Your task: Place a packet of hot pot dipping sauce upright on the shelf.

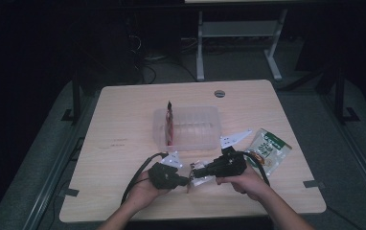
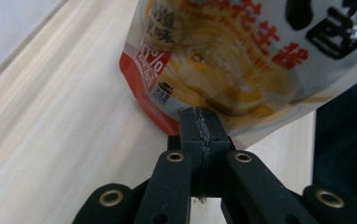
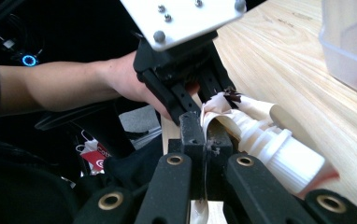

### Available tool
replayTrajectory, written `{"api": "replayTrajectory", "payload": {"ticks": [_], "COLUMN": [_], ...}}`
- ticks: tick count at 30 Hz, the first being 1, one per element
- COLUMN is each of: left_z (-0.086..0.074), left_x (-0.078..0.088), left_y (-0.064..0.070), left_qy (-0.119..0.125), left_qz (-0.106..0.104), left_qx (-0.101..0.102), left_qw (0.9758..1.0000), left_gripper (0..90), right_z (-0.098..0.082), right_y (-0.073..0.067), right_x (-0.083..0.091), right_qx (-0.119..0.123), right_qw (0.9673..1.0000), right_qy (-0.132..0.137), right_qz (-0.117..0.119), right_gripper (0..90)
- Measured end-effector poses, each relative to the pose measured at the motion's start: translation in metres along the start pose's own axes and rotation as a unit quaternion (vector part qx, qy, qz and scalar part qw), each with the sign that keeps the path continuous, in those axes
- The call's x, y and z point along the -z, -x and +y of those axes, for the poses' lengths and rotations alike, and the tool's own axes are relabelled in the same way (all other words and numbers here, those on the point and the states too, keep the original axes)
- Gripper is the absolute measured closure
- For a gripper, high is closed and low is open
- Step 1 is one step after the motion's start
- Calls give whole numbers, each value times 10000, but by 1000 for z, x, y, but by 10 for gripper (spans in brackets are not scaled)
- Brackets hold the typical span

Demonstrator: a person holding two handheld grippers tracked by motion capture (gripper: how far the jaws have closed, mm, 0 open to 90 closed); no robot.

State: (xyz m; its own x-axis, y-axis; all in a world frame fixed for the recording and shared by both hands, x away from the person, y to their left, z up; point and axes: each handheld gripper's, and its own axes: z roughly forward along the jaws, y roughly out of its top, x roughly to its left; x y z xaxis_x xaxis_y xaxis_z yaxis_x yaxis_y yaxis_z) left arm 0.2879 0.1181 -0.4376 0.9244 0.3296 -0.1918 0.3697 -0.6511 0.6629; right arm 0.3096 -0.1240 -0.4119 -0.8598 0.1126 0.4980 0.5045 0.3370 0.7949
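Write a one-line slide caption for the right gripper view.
Right gripper shut on a spouted pouch beside its white cap, left gripper gripping the far end.

The high view is dim and underexposed: the desk (image 1: 123, 120) is the one lit patch, while the floor and room around it sink to near black, with soft grain and little detail. Both gripper views are far brighter. In the left gripper view the pouch (image 2: 242, 56) shows mild glare on its glossy print, and the close desk grain is smeared. In the right gripper view the white cap (image 3: 289, 158) is blurred, and the room behind is dark.
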Motion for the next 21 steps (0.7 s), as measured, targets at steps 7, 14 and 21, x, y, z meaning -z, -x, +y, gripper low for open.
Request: {"api": "replayTrajectory", "payload": {"ticks": [7, 14, 21], "left_z": [0, -4, -11], "left_x": [6, 17, 31], "left_y": [-3, -9, -12], "left_qy": [35, 179, 188], "left_qz": [34, 58, 129], "left_qx": [-8, 137, 217], "left_qw": [10000, 9997, 9995], "left_gripper": [898, 852, 714], "right_z": [2, 3, 8], "right_y": [-3, -6, -7], "right_x": [4, 7, 12], "right_qx": [137, 239, 395], "right_qw": [9998, 9992, 9975], "right_qy": [68, 54, 28], "right_qz": [-101, -323, -582], "right_gripper": [898, 897, 897]}}
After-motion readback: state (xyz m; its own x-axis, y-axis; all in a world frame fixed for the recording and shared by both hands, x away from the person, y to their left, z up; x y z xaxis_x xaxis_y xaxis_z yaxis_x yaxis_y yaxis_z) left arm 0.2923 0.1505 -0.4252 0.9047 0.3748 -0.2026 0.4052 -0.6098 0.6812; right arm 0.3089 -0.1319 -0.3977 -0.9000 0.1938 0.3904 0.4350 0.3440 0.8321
